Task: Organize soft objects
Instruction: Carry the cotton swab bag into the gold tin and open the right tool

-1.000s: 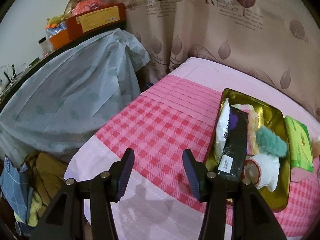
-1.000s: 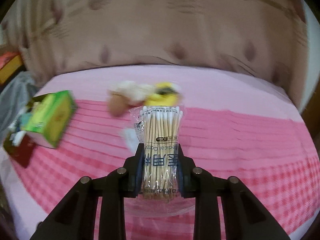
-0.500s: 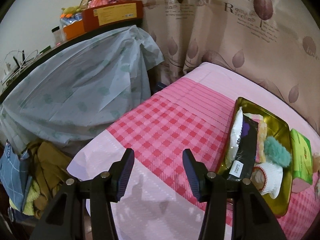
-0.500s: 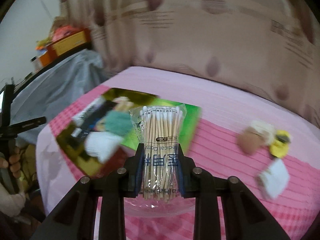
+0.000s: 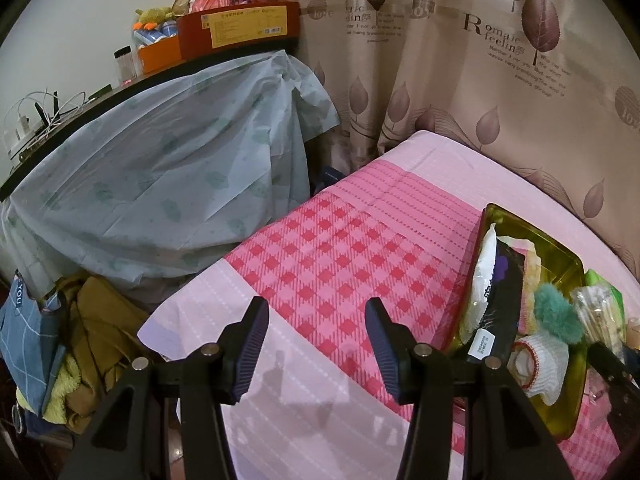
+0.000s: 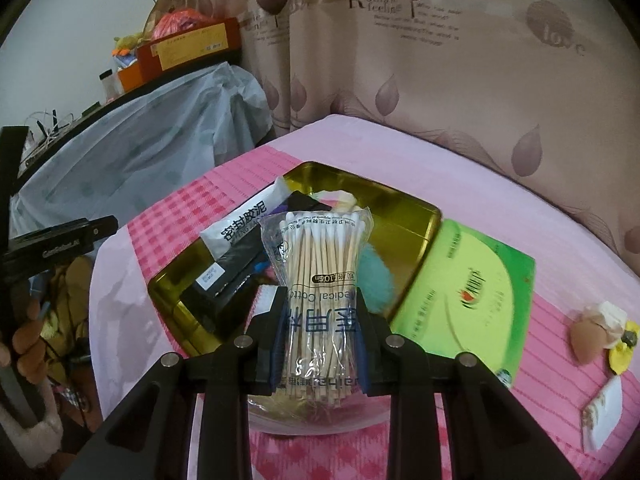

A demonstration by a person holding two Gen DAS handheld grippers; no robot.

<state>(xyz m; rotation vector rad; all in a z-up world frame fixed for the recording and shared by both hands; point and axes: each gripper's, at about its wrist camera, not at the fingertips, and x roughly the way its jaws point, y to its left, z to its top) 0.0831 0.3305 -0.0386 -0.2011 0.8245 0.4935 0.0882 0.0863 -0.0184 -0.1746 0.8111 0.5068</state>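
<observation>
Cotton swab packet (image 6: pixel 318 300): one clear crinkled plastic packet of wooden-stemmed swabs is held upright over the near end of the tray, its long axis running away from the camera and the white cotton tips pointing toward the curtain.
Right gripper (image 6: pixel 319 338): its two black fingers are clamped on the lower half of the cotton swab packet, one on each side.
Left gripper (image 5: pixel 316 346): its fingers are set apart with nothing between them, over the checked bedcover to the left of the tray.
Tray (image 6: pixel 404 216): one shallow rectangular metal tray with a shiny gold finish and rounded corners is seen lying on the bed.
Tray contents: one white pouch (image 6: pixel 244 220) with black print, one flat black packet (image 6: pixel 236 276), one fluffy teal piece (image 6: pixel 376 280) and one white knitted piece with a red rim (image 5: pixel 540 364) are counted; all are lying inside the tray.
Green packet (image 6: pixel 472 284): one flat glossy packet is lying just beside the right edge of the tray.
Small items: a brown egg-shaped sponge (image 6: pixel 586 338), a yellow piece (image 6: pixel 624 346) and a white card (image 6: pixel 604 412) are lying well to the right of the tray.
Bed (image 5: pixel 320 264): a pink cloth with a red checked band is spread under the tray.
Curtain (image 6: pixel 440 60): beige fabric with leaf prints is hung behind the tray.
</observation>
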